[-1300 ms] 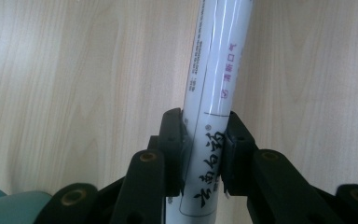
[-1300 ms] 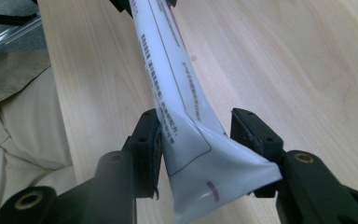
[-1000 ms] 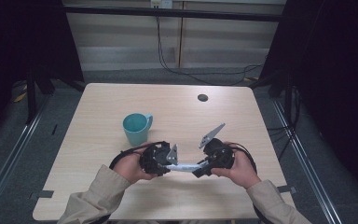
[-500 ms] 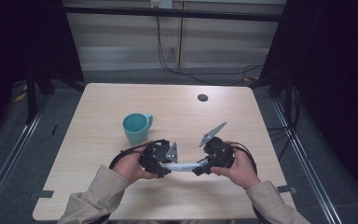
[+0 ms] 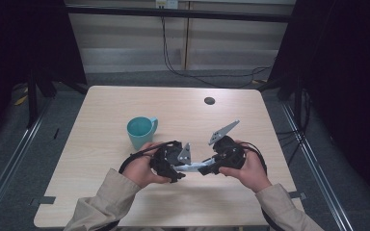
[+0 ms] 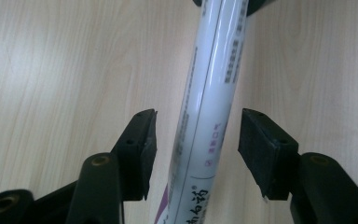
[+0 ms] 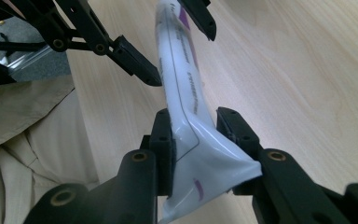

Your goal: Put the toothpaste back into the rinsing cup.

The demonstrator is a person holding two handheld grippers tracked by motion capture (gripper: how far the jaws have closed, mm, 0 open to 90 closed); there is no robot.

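A white tube (image 5: 193,167) with purple print hangs just above the table between my two grippers. My right gripper (image 7: 193,123) is shut on the tube's (image 7: 182,84) flat crimped end, and its jaws have tightened slightly. My left gripper (image 6: 196,126) is open and its jaws have just been opening. The tube (image 6: 209,102) runs between them, with a gap to each pad (image 6: 142,149). In the high view the left gripper (image 5: 180,168) and the right gripper (image 5: 207,169) face each other near the table's front, each in a hand.
A teal mug (image 5: 139,131) stands on the wooden table (image 5: 106,110) just behind the left hand. A small black round spot (image 5: 209,100) lies at the far right. Beige sleeves come in from the front edge.
Both hands have stayed where they were. The left gripper's jaws have spread off the tube, which stays in the right gripper.
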